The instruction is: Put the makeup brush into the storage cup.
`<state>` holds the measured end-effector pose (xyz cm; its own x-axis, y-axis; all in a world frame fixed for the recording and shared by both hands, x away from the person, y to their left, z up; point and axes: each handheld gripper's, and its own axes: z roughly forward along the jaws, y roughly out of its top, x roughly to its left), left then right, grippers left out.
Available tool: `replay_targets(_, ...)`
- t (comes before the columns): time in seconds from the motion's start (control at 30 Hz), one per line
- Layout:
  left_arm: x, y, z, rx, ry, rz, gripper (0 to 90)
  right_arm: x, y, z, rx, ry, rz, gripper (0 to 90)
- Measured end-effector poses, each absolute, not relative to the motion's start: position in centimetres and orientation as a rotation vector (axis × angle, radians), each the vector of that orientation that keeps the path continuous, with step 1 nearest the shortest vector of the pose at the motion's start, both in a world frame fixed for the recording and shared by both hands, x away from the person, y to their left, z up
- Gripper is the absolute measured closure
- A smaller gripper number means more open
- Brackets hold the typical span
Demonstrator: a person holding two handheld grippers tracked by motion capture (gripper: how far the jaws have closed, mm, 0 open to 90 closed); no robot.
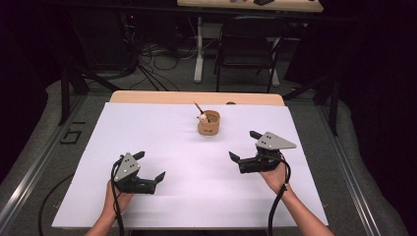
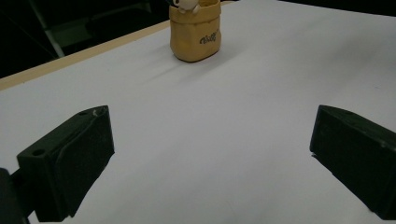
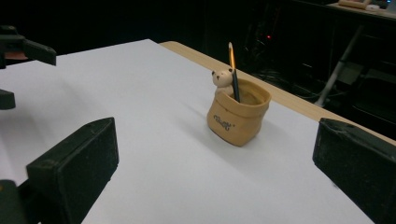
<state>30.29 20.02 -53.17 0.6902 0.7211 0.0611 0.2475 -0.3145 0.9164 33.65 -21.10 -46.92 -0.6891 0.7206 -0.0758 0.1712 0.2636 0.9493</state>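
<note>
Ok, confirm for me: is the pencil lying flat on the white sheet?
No, the pencil stands upright inside the tan holder, beside its little bear figure.

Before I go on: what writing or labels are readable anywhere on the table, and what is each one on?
"Wolly" or something close: dark script on the front of the tan sack-shaped pencil holder; the letters are too blurred to be sure.
The same script on the holder in the right gripper view is tilted and unreadable.
No other text can be seen on the white table cover.
</note>
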Motion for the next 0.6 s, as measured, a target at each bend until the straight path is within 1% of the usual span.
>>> replay_targets(0.33, 29.4, 21.4, -53.2, 1.859, 0.757, 0.597, 0.0, 30.8, -22.2, -48.4, 0.819, 1.991, 1.437, 0.0)
replay_targets(0.6, 28.5, 22.2, -53.3, 1.865, 0.750, 0.613, 0.0, 29.1, -22.8, -49.7, 0.830, 1.976, 1.416, 0.0)
